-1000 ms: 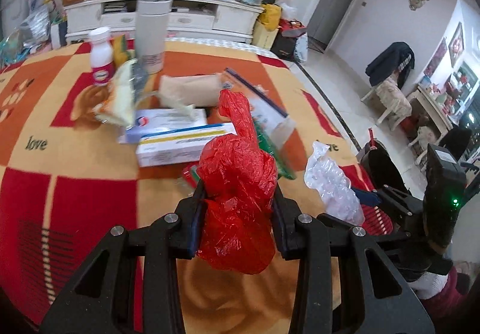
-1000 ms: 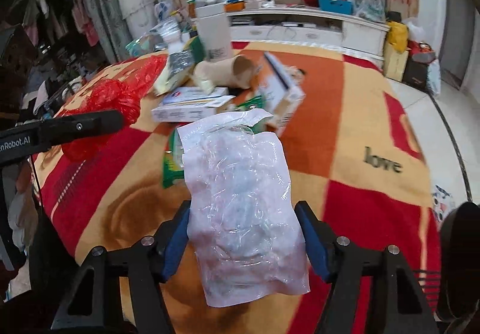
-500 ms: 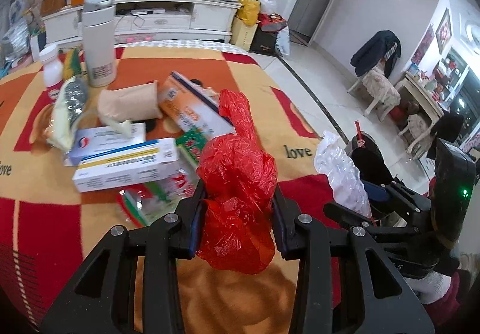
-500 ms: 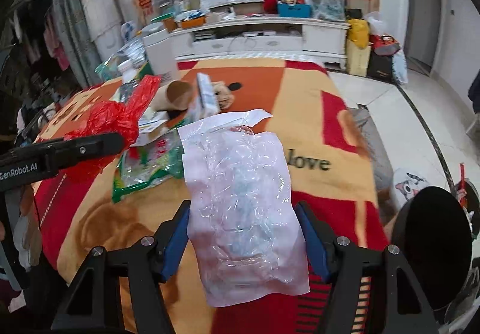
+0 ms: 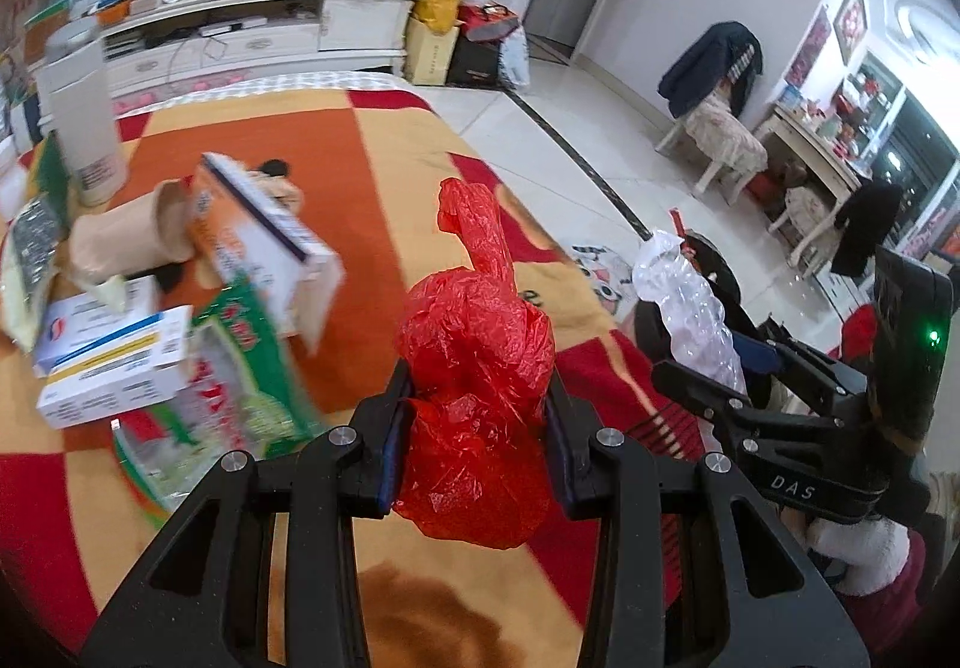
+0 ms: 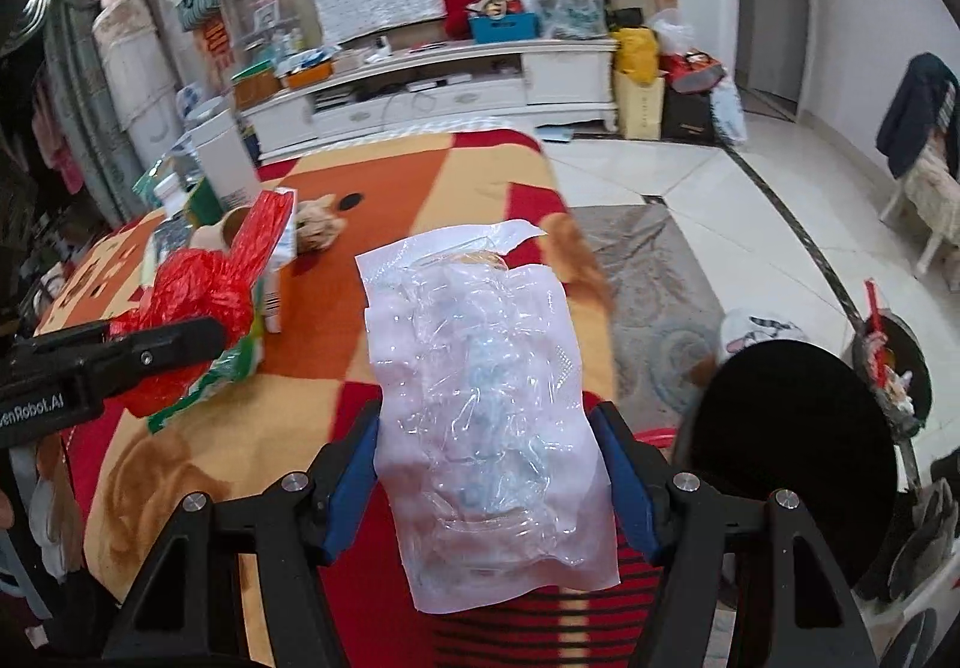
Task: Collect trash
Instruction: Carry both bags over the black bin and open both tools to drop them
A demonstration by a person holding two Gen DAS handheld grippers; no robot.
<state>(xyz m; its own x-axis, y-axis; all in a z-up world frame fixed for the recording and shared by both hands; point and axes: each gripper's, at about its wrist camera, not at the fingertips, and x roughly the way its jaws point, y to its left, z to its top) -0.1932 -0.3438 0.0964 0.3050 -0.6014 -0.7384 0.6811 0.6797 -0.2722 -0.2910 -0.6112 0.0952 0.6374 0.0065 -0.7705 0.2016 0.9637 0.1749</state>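
Rightward only — black bin (image 6: 792,440) beside blanket (image 6: 384,176)

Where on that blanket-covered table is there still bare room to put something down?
The near blanket, between the green packet and the table's front edge, is bare. So is the orange stretch right of the tilted carton. The far left, around the boxes and white bottle, is crowded.

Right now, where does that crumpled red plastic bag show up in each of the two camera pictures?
Left wrist view: the red plastic bag sits low in the centre, clamped in the left gripper.
Right wrist view: the same bag is at the left edge, above a dark gripper finger.
Shared landmark: the white TV cabinet along the far wall.
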